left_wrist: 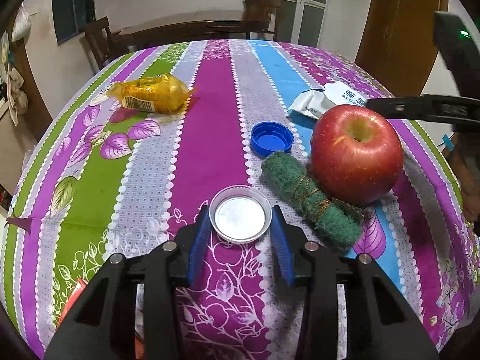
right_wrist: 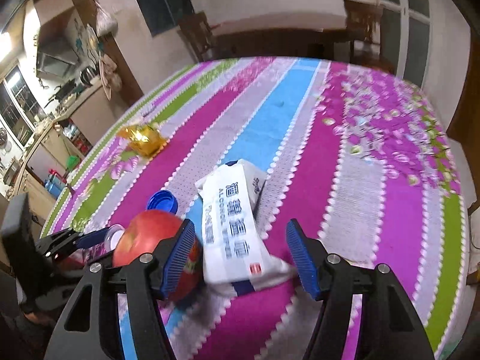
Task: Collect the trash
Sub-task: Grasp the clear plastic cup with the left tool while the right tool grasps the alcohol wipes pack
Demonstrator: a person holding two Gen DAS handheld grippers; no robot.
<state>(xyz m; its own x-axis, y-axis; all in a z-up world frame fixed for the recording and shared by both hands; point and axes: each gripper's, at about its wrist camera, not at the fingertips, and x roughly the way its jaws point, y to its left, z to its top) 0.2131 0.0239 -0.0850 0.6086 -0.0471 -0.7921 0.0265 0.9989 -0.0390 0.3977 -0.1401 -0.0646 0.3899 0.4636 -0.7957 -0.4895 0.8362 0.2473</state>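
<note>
A clear round plastic lid [left_wrist: 240, 217] lies on the striped tablecloth [left_wrist: 210, 105], and my left gripper [left_wrist: 240, 220] is shut on it, one blue pad against each side of its rim. A white alcohol-wipes pack [right_wrist: 234, 225] lies between the fingers of my right gripper [right_wrist: 240, 252], which stands open; the view is blurred and the pads are clear of the pack. The pack [left_wrist: 324, 102] also shows behind the apple in the left wrist view. A crumpled yellow wrapper [left_wrist: 153, 94] lies far left, and a blue bottle cap [left_wrist: 271, 141] sits upturned in the middle.
A red apple [left_wrist: 357, 153] stands right of the lid, close to my right gripper's left finger. A rolled green scouring pad [left_wrist: 309, 204] leans against it. Something red [left_wrist: 73, 297] peeks out at the near left. Wooden chairs and a dark table stand beyond the far edge.
</note>
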